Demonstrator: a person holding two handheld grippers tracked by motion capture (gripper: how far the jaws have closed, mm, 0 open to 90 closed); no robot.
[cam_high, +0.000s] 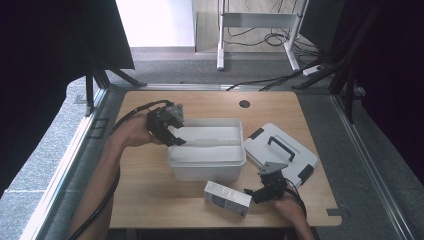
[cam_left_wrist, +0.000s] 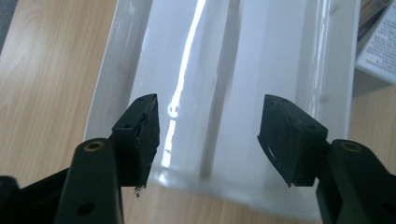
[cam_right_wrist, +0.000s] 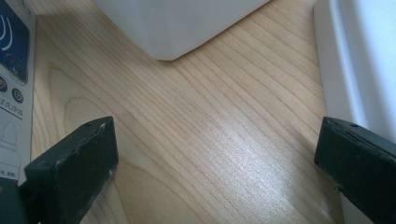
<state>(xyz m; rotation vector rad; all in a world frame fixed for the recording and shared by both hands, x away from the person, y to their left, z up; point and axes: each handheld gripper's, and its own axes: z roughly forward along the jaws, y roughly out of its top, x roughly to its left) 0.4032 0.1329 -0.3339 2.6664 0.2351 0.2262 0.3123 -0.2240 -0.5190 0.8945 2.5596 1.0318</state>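
An empty white plastic bin (cam_high: 207, 161) stands in the middle of the wooden table (cam_high: 145, 195). My left gripper (cam_high: 176, 139) hovers over the bin's left end, jaws apart with nothing between them. In the left gripper view the open gripper (cam_left_wrist: 208, 128) looks down into the bin (cam_left_wrist: 261, 70). My right gripper (cam_high: 251, 193) rests low near the table's front edge, between a white and blue carton (cam_high: 227, 197) and the bin's lid (cam_high: 281, 152). The right gripper (cam_right_wrist: 217, 154) is wide open over bare wood, with the carton (cam_right_wrist: 14, 70) at its left and the lid (cam_right_wrist: 355, 60) at its right.
The lid, white with a dark handle, lies flat at the right of the bin. The carton lies on its side in front of the bin. A round cable hole (cam_high: 244, 104) sits near the table's far edge. Cables trail from both grippers.
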